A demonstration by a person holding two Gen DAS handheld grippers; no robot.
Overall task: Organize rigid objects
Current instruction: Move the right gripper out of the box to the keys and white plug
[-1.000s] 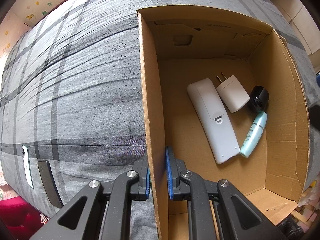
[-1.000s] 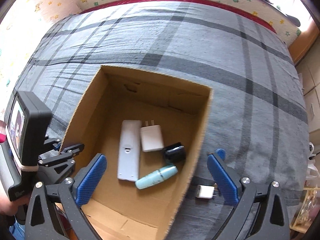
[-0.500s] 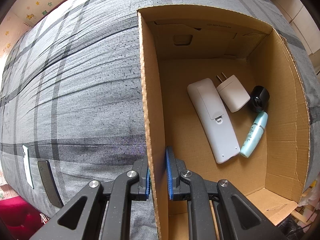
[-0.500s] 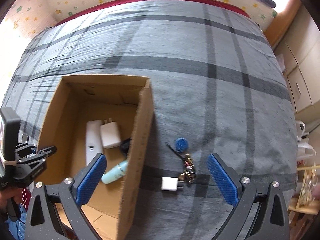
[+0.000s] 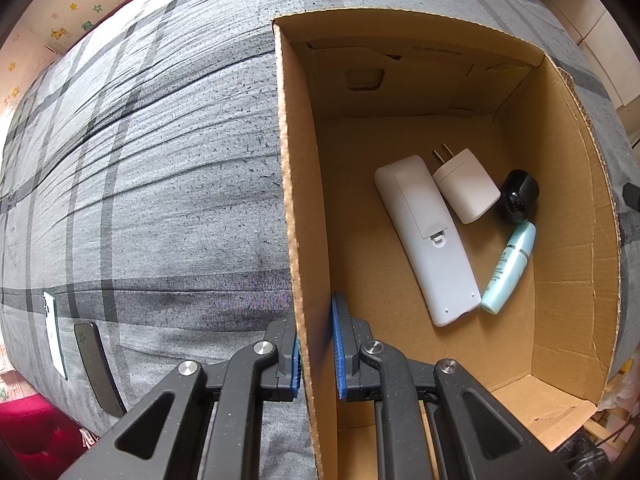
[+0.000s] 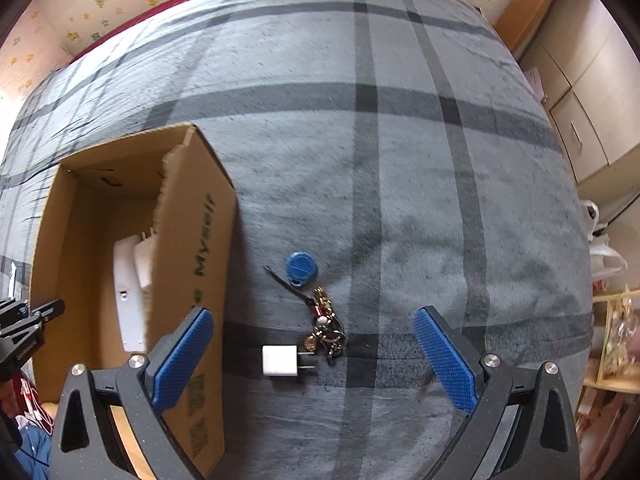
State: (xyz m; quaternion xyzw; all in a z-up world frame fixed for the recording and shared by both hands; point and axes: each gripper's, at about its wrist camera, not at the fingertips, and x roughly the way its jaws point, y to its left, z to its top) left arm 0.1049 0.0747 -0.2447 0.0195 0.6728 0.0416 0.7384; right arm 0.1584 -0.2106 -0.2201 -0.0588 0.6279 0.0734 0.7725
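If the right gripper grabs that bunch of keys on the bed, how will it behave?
The key bunch looks like loose metal rings, so it will probably dangle and shift. Its blue tag and cord likely trail behind. The white charger touches it and may get nudged.

White charger (image 6: 279,360) flat on grey bedspread, prongs touching keyring (image 6: 323,330) — open cardboard box (image 6: 192,240) just beside

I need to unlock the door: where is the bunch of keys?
In the right wrist view, the bunch of keys lies on the grey plaid bedspread, right of the cardboard box, between the blue tag and white plug.
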